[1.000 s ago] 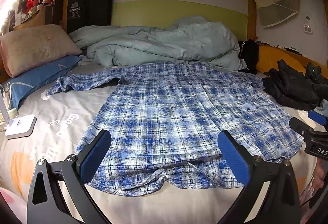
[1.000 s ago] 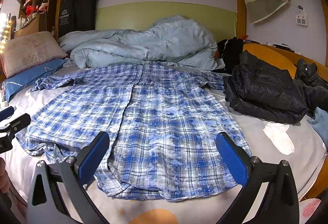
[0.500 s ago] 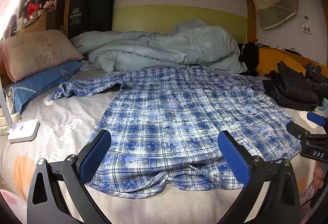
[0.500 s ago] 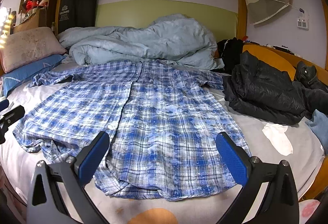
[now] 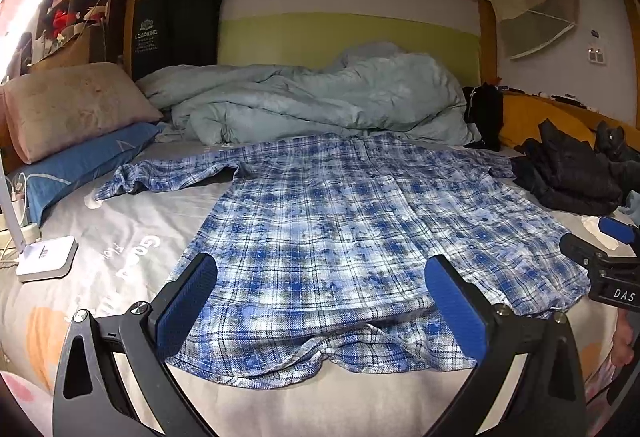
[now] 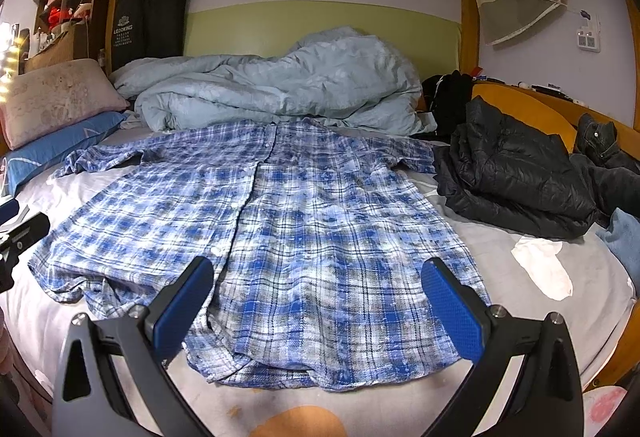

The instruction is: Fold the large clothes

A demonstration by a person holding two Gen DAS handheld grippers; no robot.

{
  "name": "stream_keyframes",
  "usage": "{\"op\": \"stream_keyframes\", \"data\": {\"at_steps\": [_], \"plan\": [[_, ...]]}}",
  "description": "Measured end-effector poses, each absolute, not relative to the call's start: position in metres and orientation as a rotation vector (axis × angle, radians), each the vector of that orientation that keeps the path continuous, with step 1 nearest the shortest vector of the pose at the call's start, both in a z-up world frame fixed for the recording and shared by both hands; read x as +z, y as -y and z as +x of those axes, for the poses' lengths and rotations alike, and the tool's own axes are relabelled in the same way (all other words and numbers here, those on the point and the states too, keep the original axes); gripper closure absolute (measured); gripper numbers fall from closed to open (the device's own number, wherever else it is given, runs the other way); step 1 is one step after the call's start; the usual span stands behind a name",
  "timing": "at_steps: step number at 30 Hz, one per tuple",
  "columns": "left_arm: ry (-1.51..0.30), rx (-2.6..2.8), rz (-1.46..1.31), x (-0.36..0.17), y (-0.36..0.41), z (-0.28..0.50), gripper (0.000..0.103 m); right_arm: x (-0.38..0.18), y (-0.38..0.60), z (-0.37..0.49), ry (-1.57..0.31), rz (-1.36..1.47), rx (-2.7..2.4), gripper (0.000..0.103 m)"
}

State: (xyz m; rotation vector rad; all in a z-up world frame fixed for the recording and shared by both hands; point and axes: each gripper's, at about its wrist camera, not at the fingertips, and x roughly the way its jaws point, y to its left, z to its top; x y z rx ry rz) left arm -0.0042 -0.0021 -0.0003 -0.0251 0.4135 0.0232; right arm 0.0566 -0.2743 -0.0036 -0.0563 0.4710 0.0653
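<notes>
Both tools are spread wide w/ nothing between the pads: left tool and right tool are held above the near hem of the plaid shirt, which is laid front-up on the bed, collar at the far end from the tools, hem nearest. No fold is judged to be started yet.

Risks from here, as judged:
- The hem just ahead of the left tool is rucked and doubled under; if pinched as is, both layers — or the bedsheet too — could be caught, and the fold would carry the wrinkle.
- The sleeve far-left of the left tool is bunched, not flat; if it is folded in w/o smoothing, a lump is likely.
- The black jacket sits just beside the shirt's far-right sleeve; that sleeve could snag or drag it.
- The duvet touches or overlaps the collar end — cannot be told which; a lift from the hem could be resisted there.
- The white sock lies right of the right tool, apart from the shirt; little risk is seen.
- The placket looks partly open; panels could slide apart when lifted.
</notes>
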Motion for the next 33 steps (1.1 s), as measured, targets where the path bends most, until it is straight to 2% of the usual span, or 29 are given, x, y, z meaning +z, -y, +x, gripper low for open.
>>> {"op": "stream_keyframes", "data": {"at_steps": [33], "plan": [[-0.350,0.071,0.066,0.001,0.015,-0.015,0.000,-0.002,0.270,0.050,-0.495,-0.036,0.143,0.000]]}}
